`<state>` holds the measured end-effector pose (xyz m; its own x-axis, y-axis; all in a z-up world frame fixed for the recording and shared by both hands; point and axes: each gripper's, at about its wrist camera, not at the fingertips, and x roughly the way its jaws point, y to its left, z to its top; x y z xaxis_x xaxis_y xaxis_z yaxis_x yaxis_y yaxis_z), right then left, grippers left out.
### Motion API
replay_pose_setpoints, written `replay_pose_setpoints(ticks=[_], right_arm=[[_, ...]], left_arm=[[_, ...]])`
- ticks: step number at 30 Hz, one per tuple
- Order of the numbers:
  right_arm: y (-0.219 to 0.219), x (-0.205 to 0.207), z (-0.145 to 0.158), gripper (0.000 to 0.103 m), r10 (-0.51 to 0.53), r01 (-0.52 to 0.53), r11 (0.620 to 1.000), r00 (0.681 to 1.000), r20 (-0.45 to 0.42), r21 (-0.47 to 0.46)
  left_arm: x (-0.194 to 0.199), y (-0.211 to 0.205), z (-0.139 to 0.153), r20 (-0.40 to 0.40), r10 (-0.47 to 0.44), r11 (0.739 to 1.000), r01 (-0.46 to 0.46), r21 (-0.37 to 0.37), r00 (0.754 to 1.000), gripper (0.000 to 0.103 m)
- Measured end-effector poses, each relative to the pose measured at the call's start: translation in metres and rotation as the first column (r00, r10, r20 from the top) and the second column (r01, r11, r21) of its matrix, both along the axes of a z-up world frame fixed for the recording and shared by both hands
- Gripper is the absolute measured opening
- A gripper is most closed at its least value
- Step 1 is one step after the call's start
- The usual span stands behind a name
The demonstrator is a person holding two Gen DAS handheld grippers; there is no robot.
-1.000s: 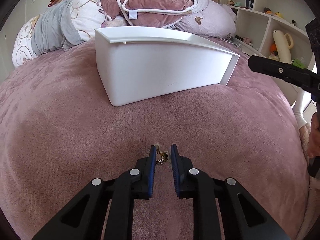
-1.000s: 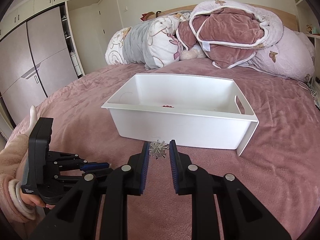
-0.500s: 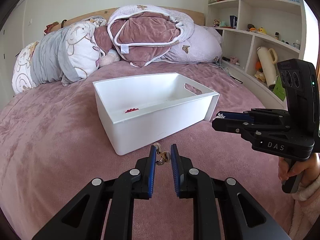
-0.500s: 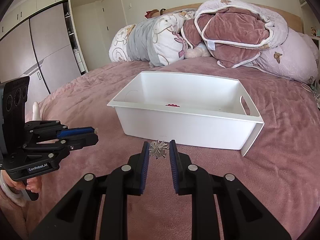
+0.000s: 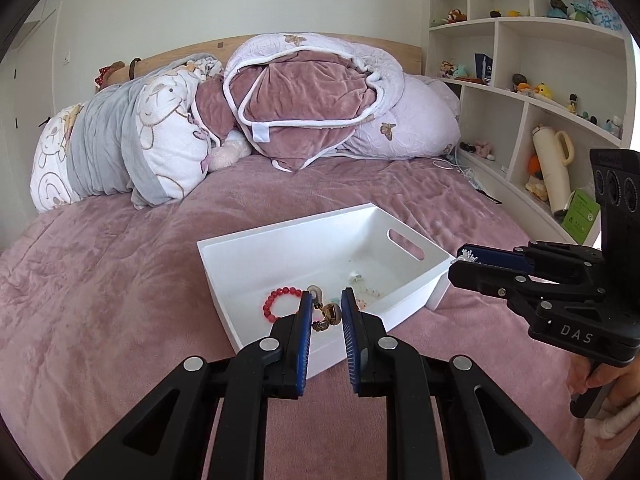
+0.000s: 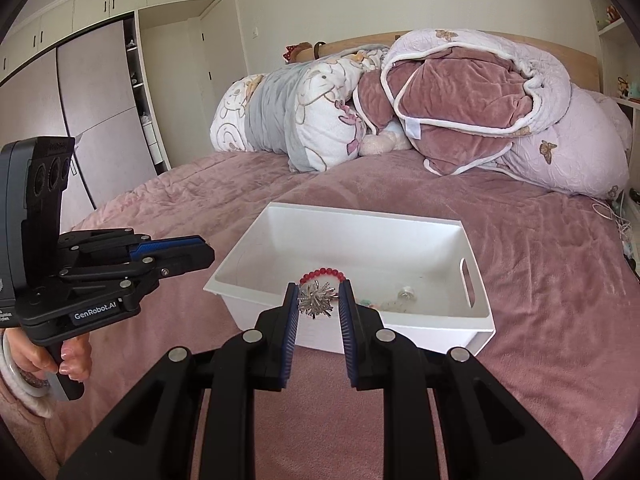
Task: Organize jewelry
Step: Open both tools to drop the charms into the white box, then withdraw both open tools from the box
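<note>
— Two claws, each clenched on jewelry? Where?
— Yes. The left gripper [image 5: 325, 312] pinches a gold earring [image 5: 326, 314] between its tips, above the white bin's [image 5: 280, 240] near wall. The right gripper [image 6: 319, 302] grips a spiky silver ornament [image 6: 316, 301] before the bin's near rim; a red bead bracelet [image 6: 322, 273] lies inside.

readable lettering on the two handheld grippers

the right gripper [image 5: 466, 258], seen from the left wrist view, bears raised letters "das" on its black body; the left gripper [image 6: 200, 250], seen from the right wrist view, carries a white label reading "genrobot.ai" on its black side; the print on the green card [image 5: 580, 218] on the shelf is too small to read
</note>
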<state>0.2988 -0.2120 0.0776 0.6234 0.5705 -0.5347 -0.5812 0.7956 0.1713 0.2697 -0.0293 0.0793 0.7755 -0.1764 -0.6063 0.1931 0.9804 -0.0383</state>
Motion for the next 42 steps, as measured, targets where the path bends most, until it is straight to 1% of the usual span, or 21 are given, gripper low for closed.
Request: replay_pose_setpoints(ticks=[4, 7, 9, 11, 17, 18, 19, 20, 22, 24, 25, 26, 27, 29, 31, 32, 33, 34, 35, 38, 42], right_arm=[[0.004, 0.024, 0.008, 0.021, -0.019, 0.019, 1.0, 1.0, -0.018, 0.0], [0.009, 0.045, 0.007, 0.021, -0.038, 0.037, 0.999, 0.998, -0.049, -0.03], [0.013, 0.055, 0.003, 0.021, -0.06, 0.055, 0.996, 0.997, -0.058, -0.073], [0.015, 0.061, -0.002, 0.021, -0.068, 0.061, 0.994, 0.995, -0.07, -0.092], [0.013, 0.071, -0.018, 0.023, -0.082, 0.068, 0.99, 0.99, -0.111, -0.127], [0.013, 0.073, -0.021, 0.029, -0.082, 0.066, 0.989, 0.99, -0.117, -0.134], [0.013, 0.073, -0.024, 0.043, -0.09, 0.072, 0.987, 0.989, -0.118, -0.144], [0.013, 0.073, -0.026, 0.048, -0.096, 0.078, 0.986, 0.988, -0.117, -0.147], [0.012, 0.073, -0.028, 0.05, -0.107, 0.089, 0.985, 0.987, -0.12, -0.145], [0.013, 0.071, -0.028, 0.053, -0.109, 0.092, 0.985, 0.987, -0.117, -0.143], [0.014, 0.069, -0.028, 0.058, -0.111, 0.095, 0.984, 0.988, -0.106, -0.15], [0.015, 0.067, -0.026, 0.059, -0.113, 0.097, 0.983, 0.989, -0.094, -0.158], [0.017, 0.064, -0.025, 0.06, -0.109, 0.094, 0.982, 0.991, -0.083, -0.164], [0.019, 0.057, -0.021, 0.065, -0.11, 0.099, 0.978, 0.993, -0.051, -0.181], [0.02, 0.051, -0.016, 0.07, -0.105, 0.098, 0.977, 0.994, -0.027, -0.187], [0.02, 0.048, -0.013, 0.071, -0.109, 0.104, 0.976, 0.994, -0.015, -0.19], [0.02, 0.045, -0.01, 0.073, -0.111, 0.108, 0.976, 0.994, -0.006, -0.189], [0.018, 0.041, -0.007, 0.078, -0.116, 0.115, 0.976, 0.993, 0.006, -0.186], [0.016, 0.036, -0.004, 0.08, -0.123, 0.125, 0.976, 0.992, 0.022, -0.18], [0.011, 0.023, 0.003, 0.082, -0.143, 0.153, 0.975, 0.987, 0.069, -0.162], [-0.001, 0.008, 0.005, 0.084, -0.171, 0.18, 0.979, 0.981, 0.093, -0.097]], left_arm=[[0.03, -0.001, 0.004, -0.045, 0.03, 0.999, -0.03, 0.011, 0.999, 0.02], [0.054, -0.006, -0.001, -0.094, 0.052, 0.998, -0.047, 0.05, 0.994, 0.02], [0.068, -0.008, -0.009, -0.127, 0.062, 0.995, -0.052, 0.084, 0.99, 0.02], [0.077, -0.008, -0.016, -0.141, 0.077, 0.992, -0.061, 0.112, 0.987, 0.02], [0.088, -0.005, -0.031, -0.143, 0.117, 0.985, -0.096, 0.145, 0.983, 0.02], [0.089, -0.005, -0.032, -0.146, 0.118, 0.985, -0.097, 0.142, 0.982, 0.021], [0.09, -0.006, -0.033, -0.149, 0.124, 0.984, -0.103, 0.143, 0.981, 0.033], [0.089, -0.006, -0.033, -0.145, 0.131, 0.983, -0.11, 0.144, 0.981, 0.05], [0.085, -0.007, -0.03, -0.118, 0.131, 0.984, -0.115, 0.134, 0.984, 0.058], [0.082, -0.007, -0.028, -0.11, 0.127, 0.987, -0.114, 0.117, 0.986, 0.06], [0.081, -0.007, -0.027, -0.11, 0.129, 0.987, -0.117, 0.111, 0.986, 0.065], [0.079, -0.007, -0.025, -0.107, 0.132, 0.987, -0.12, 0.105, 0.985, 0.071], [0.077, -0.007, -0.023, -0.098, 0.132, 0.987, -0.122, 0.101, 0.986, 0.074], [0.07, -0.007, -0.018, -0.075, 0.141, 0.987, -0.134, 0.091, 0.987, 0.084], [0.064, -0.005, -0.013, -0.058, 0.163, 0.983, -0.158, 0.093, 0.985, 0.09], [0.061, -0.004, -0.011, -0.051, 0.173, 0.981, -0.168, 0.093, 0.984, 0.092], [0.057, -0.002, -0.009, -0.041, 0.176, 0.981, -0.172, 0.088, 0.984, 0.092], [0.053, 0.0, -0.006, -0.028, 0.187, 0.979, -0.184, 0.088, 0.982, 0.092], [0.048, 0.001, -0.003, -0.012, 0.199, 0.976, -0.197, 0.088, 0.98, 0.092], [0.032, 0.007, 0.005, 0.033, 0.229, 0.97, -0.231, 0.071, 0.973, 0.095], [0.011, 0.013, 0.011, 0.077, 0.263, 0.963, -0.266, 0.03, 0.962, 0.095]])
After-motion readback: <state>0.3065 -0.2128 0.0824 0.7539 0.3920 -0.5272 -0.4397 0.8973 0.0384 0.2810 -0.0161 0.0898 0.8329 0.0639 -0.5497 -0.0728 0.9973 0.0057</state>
